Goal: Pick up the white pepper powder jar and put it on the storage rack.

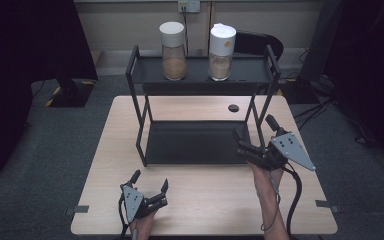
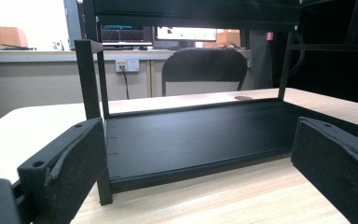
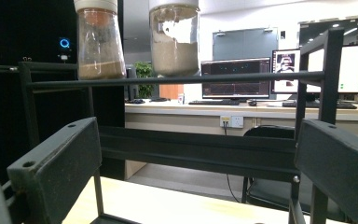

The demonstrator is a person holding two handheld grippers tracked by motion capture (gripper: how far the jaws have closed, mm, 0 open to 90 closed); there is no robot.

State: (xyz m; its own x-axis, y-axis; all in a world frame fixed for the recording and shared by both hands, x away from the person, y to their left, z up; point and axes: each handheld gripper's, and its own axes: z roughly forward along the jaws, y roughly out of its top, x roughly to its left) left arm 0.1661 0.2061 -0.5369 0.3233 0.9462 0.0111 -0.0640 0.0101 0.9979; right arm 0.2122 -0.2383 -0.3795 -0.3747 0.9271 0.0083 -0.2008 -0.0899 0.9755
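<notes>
Spread fingers of both grippers hold nothing; 2 jars stand well apart on rack top.

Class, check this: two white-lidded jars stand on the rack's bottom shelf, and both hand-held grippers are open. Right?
Not quite. The two jars stand on the rack's top shelf, as the high view shows. Both grippers, left hand-held gripper and right hand-held gripper, are open.
</notes>
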